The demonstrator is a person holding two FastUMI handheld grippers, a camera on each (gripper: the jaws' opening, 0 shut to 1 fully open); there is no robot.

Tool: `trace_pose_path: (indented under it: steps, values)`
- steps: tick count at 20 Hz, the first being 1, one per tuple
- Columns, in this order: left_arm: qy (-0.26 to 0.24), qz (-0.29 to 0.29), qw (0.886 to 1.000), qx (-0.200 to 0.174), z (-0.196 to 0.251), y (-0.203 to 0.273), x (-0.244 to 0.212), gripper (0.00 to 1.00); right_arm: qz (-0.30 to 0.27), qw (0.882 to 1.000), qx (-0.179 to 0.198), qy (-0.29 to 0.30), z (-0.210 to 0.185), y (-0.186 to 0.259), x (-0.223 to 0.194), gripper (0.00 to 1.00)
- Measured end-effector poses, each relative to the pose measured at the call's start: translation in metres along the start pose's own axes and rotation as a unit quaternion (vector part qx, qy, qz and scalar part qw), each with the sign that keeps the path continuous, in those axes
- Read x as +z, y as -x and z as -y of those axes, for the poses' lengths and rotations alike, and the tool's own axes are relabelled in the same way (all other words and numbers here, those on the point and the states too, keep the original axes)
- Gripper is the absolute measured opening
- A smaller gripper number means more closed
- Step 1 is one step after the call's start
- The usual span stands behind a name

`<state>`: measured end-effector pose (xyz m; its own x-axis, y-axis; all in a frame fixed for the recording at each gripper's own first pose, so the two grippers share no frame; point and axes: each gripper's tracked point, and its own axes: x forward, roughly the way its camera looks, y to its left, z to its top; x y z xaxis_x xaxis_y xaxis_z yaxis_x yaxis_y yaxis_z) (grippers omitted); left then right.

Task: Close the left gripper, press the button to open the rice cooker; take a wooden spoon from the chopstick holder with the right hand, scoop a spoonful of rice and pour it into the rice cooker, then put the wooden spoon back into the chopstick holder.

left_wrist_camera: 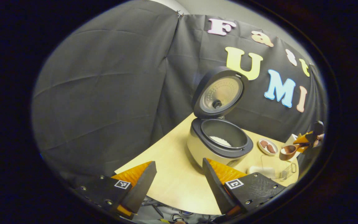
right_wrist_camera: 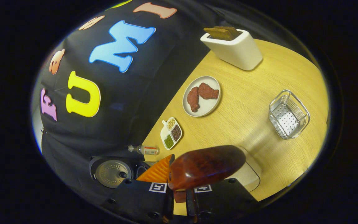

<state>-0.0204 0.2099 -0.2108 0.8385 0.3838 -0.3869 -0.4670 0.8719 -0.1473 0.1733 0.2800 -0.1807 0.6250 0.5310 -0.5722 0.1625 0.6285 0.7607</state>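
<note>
**Cooker open, spoon held over the table**

Left gripper (left_wrist_camera: 179,183): the fingers stand wide apart with nothing between them, low over the near edge of the table (left_wrist_camera: 172,168). Straight ahead of them sits the rice cooker (left_wrist_camera: 219,141). Its lid (left_wrist_camera: 219,93) is swung fully up, inner face toward the camera, and the pot is exposed with a small patch of white rice (left_wrist_camera: 220,141) on the bottom.

Right gripper (right_wrist_camera: 179,194): the fingers are drawn close together on the stem of the wooden spoon (right_wrist_camera: 205,168), clamped just behind the bowl. In the right gripper view the bowl shows its rounded back and hides what is inside. From the left gripper view the same spoon (left_wrist_camera: 288,151) appears at the far right, carried by the right gripper (left_wrist_camera: 306,138) above the table — bowl facing up, well to the right of the cooker and apart from it.

Other items on the table, right gripper view:
- a white holder (right_wrist_camera: 233,46) at the far edge with flat wooden pieces standing in it;
- a plate (right_wrist_camera: 202,107) with two reddish-brown pieces;
- a small divided dish (right_wrist_camera: 171,133) of grains;
- a small bottle (right_wrist_camera: 144,150) lying on its side beside the cooker lid (right_wrist_camera: 112,172);
- a wire basket (right_wrist_camera: 288,114) at the right;
- a pale tray (right_wrist_camera: 249,174), partly hidden under the spoon.
</note>
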Motion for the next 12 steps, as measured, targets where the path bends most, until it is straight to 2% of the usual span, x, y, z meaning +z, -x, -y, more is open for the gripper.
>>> trace_pose_path:
  steps: [6,7,12]
  values:
    - [0.012,-0.007,1.0,0.02,-0.013,-0.001,-0.01,0.94,-0.031,0.998,0.04,0.045,-0.069,-0.012,-0.01,0.14]
    - [0.009,-0.004,1.0,0.023,-0.016,-0.002,-0.008,0.96,-0.035,0.997,0.045,0.058,-0.082,-0.014,-0.015,0.14]
    - [0.017,-0.003,0.999,0.033,-0.028,-0.006,-0.004,0.94,-0.055,0.989,0.082,0.113,-0.147,-0.035,-0.039,0.14]
